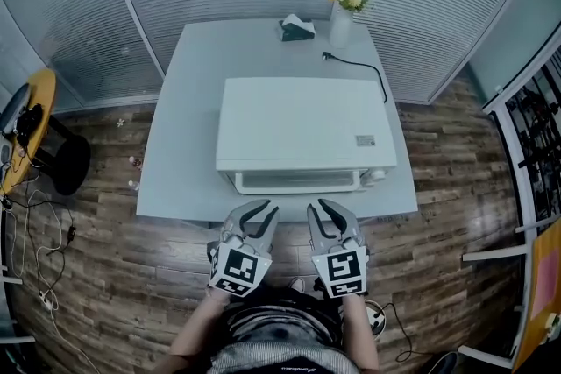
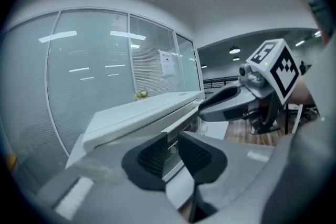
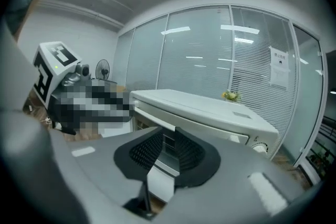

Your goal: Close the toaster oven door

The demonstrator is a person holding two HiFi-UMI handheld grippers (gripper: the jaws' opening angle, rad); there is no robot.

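Observation:
A white toaster oven (image 1: 302, 129) sits on a pale table (image 1: 180, 171), its front towards me. Its door (image 1: 298, 180) stands upright against the front, with the handle bar (image 3: 153, 113) along its top edge. I cannot tell whether a slight gap remains. My left gripper (image 1: 267, 210) and right gripper (image 1: 317, 208) hover side by side just off the table's near edge, below the door and apart from it. Each has a gap between its pads, with nothing in it. Through the left gripper (image 2: 172, 152) and the right gripper (image 3: 169, 147) I see the oven front beyond.
A tissue box (image 1: 296, 28), a vase of yellow flowers (image 1: 342, 17) and the oven's black cord (image 1: 359, 70) lie at the table's far end. Glass partitions with blinds close off the back. A round yellow side table (image 1: 26, 127) stands at the left, and a black rack (image 1: 535, 144) at the right.

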